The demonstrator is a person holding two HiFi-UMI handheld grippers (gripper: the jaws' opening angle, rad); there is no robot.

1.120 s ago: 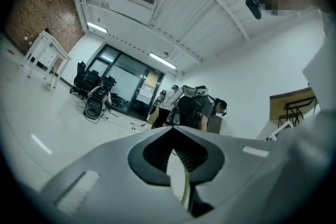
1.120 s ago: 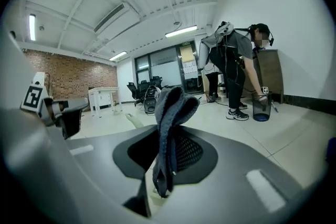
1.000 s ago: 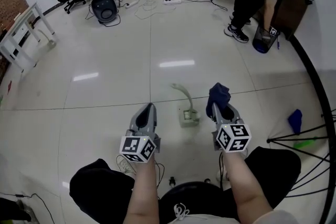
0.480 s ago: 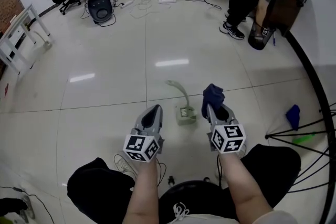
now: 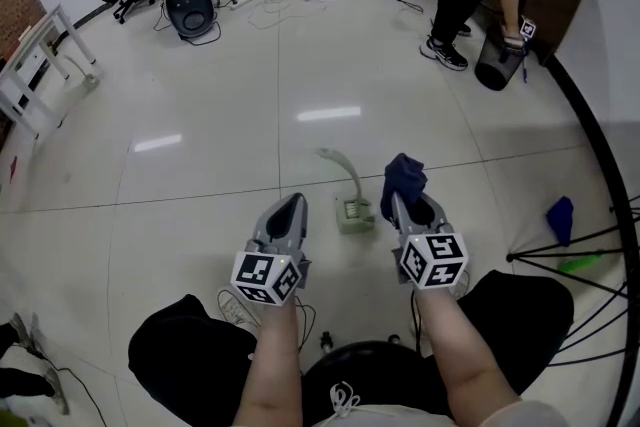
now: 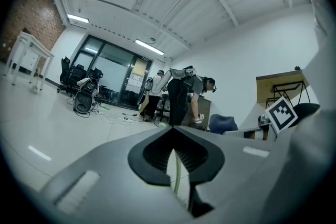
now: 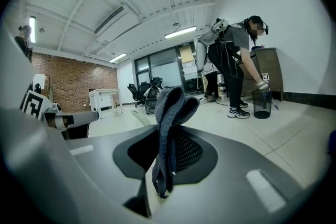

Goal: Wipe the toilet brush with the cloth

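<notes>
Right gripper view shows the right claw (image 7: 166,162) clenched on a dark blue fabric cloth (image 7: 171,113); the left claw (image 5: 290,209) is closed on nothing. The pale green plastic toilet brush (image 5: 353,202) sits on the white tiled floor (image 5: 200,195) between both claws, just left of the cloth. Its handle runs away from the person.

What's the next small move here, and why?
Probably open the left gripper and ease it toward the toilet brush. Its jaws are together and empty, the right gripper is clamped on the cloth, and the brush sits on the floor between them, untouched.
</notes>
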